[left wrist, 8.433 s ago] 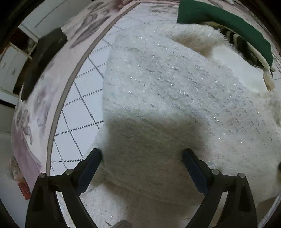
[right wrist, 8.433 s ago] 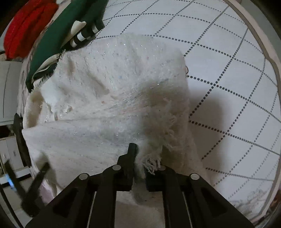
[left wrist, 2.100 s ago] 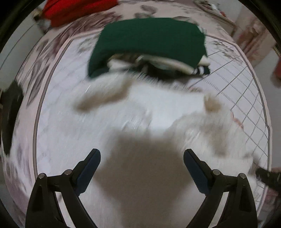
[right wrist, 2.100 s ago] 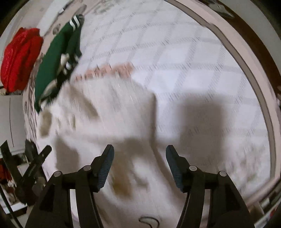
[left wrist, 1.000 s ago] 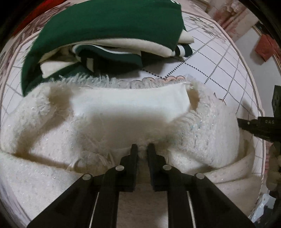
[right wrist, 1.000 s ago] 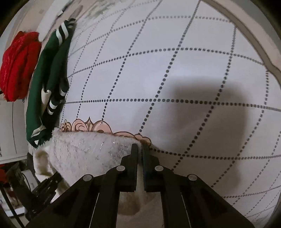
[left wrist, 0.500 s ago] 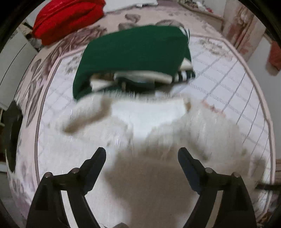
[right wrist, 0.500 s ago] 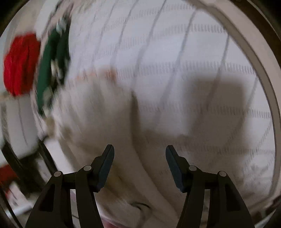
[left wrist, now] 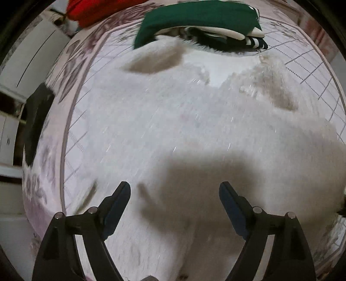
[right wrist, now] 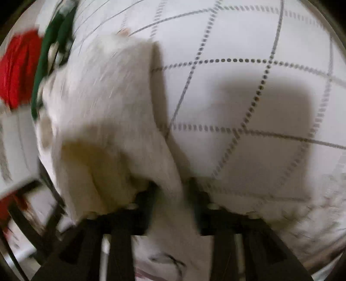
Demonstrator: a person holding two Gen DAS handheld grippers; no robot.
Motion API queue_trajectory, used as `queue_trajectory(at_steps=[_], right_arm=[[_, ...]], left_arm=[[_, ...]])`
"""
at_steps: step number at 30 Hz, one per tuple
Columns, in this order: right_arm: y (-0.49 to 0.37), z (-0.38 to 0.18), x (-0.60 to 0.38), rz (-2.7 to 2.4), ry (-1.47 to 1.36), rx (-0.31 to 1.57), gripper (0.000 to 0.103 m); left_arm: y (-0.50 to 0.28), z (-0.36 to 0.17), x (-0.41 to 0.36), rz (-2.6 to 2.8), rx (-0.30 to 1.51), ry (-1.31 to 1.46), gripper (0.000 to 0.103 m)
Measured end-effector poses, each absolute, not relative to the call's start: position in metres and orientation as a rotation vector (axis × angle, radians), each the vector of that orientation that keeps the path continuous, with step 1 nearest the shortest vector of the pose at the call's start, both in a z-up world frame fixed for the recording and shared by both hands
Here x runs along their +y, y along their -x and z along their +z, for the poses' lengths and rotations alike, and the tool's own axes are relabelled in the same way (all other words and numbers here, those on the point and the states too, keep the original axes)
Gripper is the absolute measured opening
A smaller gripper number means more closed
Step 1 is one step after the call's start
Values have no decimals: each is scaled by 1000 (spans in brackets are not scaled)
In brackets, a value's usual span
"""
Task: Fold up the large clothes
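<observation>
Your left gripper (left wrist: 174, 190) is spread wide over the white fuzzy sweater (left wrist: 194, 129), gripping nothing, with the sweater lying flat on the bed cover (left wrist: 313, 71) straight ahead of its fingers. Your right gripper (right wrist: 173, 190) has the sweater's edge between its fingers, though blur keeps you from telling whether they pinch it. Beyond the sweater lie a folded green garment (left wrist: 199, 15) and a red bundle (right wrist: 15, 64)

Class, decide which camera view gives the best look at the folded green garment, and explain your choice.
The left wrist view: the folded green garment lies broad across the top, beyond the white fluffy garment, with striped layers showing under it. The right wrist view shows only a narrow, blurred green strip at the left edge beside the red item.
</observation>
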State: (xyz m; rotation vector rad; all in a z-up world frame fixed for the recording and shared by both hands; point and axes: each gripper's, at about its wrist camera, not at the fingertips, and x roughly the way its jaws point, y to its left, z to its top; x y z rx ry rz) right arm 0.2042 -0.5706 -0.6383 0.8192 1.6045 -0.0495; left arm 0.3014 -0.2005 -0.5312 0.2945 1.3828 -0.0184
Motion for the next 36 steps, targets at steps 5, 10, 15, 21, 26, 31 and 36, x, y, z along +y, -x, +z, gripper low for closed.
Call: queue_trajectory(at_steps=[5,10,15,21,26,31,36], right_arm=[[-161,-602,-568,-25,-700,1671,53],[-158,-582,-560,-10,-622,1603,54],[-207,-556,-521,93,-547,1424,54],[-270,-595,-491,-35,-331,1415,32],[-286,-598,-509,-57,-421,1513,32],[-265,-549,-505,-74,-239,1504,59],[-225,-534,-515,-69,-121,1526,76]], left_arm=[[-234,-534,-173,56,1487,-249,84],[-196,-586,-160,123,1594,-215,84],[-203,-610,-137,172,1544,-78,103],[-213,-613,-114,134,1466,59,103],[-222,-615,-105,153,1429,97,103],[-232,-610,-105,170,1450,80,103],[-213,-571,-134,240,1384,-32,103]])
